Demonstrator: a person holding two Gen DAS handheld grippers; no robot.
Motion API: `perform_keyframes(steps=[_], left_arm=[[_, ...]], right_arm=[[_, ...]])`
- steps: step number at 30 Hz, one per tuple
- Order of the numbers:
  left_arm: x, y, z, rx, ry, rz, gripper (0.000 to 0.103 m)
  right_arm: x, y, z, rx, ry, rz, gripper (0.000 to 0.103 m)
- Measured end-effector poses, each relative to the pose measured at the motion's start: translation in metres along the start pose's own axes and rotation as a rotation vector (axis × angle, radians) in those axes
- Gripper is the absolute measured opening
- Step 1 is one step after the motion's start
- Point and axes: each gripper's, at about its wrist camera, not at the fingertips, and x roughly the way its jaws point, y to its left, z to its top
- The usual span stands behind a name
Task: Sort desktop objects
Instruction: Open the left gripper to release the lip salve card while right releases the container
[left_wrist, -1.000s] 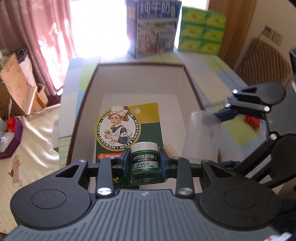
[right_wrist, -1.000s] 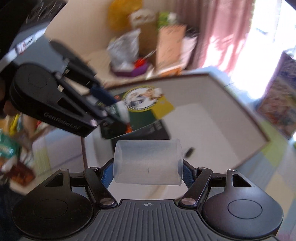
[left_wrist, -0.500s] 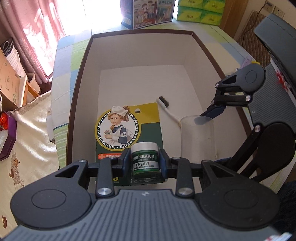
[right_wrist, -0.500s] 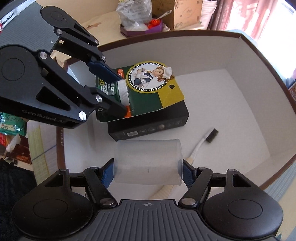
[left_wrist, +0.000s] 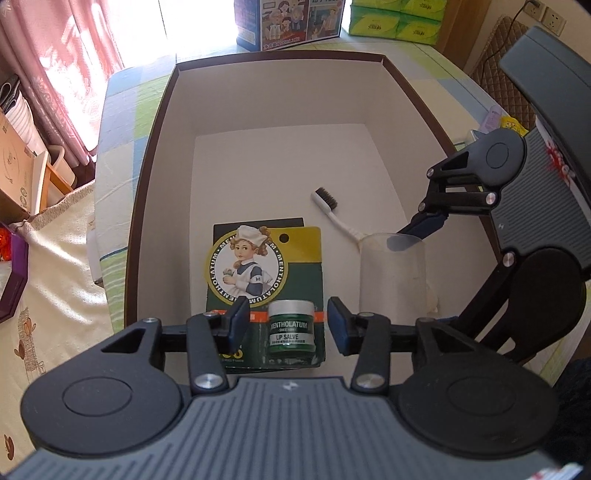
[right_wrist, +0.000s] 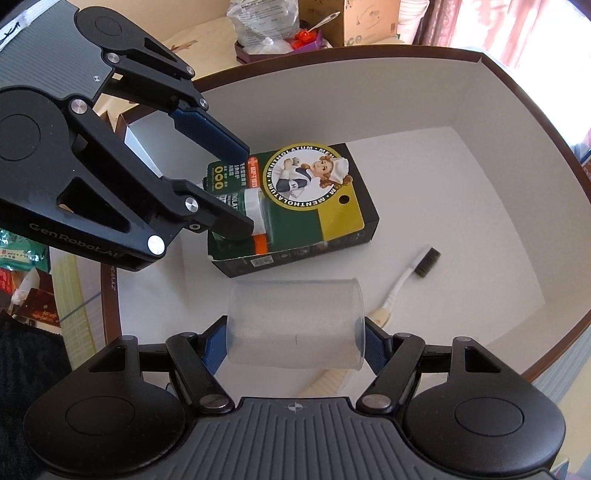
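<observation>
A: The left gripper is opening now. The salve pack is between its jaws, but the pads no longer press on the little jar. The pack lies on a black case inside the box.

B: So it is released already?

A: I think yes, or almost. My worry is that the card is bigger than the case and lies a little crooked on it. If a finger catches the jar when the hand lifts, I think the pack can slide off or come up with it.

B: And the right gripper?

A: It is pinching the cup sideways, one pad on each wall, low above the box floor. The cup is thin, clear plastic. It looks soft to me.

B: What can go wrong there?

A: The toothbrush lies under the cup; its handle runs below the gripper. If the cup is put down there on its side, I expect it will rock on the handle or roll toward the case. Also the two grippers are very near each other, so a fast lift could knock them together.
</observation>
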Motion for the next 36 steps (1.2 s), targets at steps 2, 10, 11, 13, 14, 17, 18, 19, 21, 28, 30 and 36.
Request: perform_keyframes(steps=[2,10,11,13,14,17,18,19,21,28,30,36], left_arm=[[-0.001,0.000,0.000,-0.001,0.001,0.003,0.043],[-0.005,-0.001,-0.007,0.003,0.002,0.018,0.056],[-0.006,-0.002,-0.007,0.003,0.001,0.019,0.058],[-0.008,-0.002,-0.008,0.000,-0.001,0.027,0.066],[-0.009,-0.002,-0.008,-0.001,-0.004,0.031,0.067],[-0.012,-0.004,-0.007,-0.001,-0.009,0.036,0.074],[-0.013,-0.005,-0.007,-0.001,-0.011,0.039,0.078],[-0.014,-0.006,-0.007,0.001,-0.015,0.043,0.079],[-0.017,-0.007,-0.007,0.002,-0.018,0.047,0.082],[-0.025,-0.013,-0.007,-0.002,-0.026,0.065,0.086],[-0.027,-0.015,-0.008,-0.003,-0.027,0.074,0.088],[-0.040,-0.021,-0.011,-0.018,-0.051,0.091,0.090]], right_arm=[[-0.003,0.002,0.000,-0.005,-0.008,0.005,0.069],[-0.013,0.004,-0.001,-0.024,-0.055,-0.036,0.095],[-0.015,0.005,-0.001,-0.028,-0.062,-0.041,0.096],[-0.020,0.007,-0.001,-0.035,-0.073,-0.054,0.100],[-0.022,0.007,-0.002,-0.037,-0.080,-0.061,0.101],[-0.030,0.009,-0.003,-0.031,-0.093,-0.069,0.101],[-0.032,0.010,-0.004,-0.028,-0.097,-0.071,0.101],[-0.034,0.010,-0.005,-0.024,-0.101,-0.074,0.101],[-0.038,0.010,-0.007,-0.020,-0.108,-0.079,0.101],[-0.055,0.015,-0.015,-0.007,-0.143,-0.097,0.101],[-0.061,0.017,-0.017,0.000,-0.158,-0.101,0.101],[-0.079,0.024,-0.028,0.028,-0.217,-0.098,0.101]])
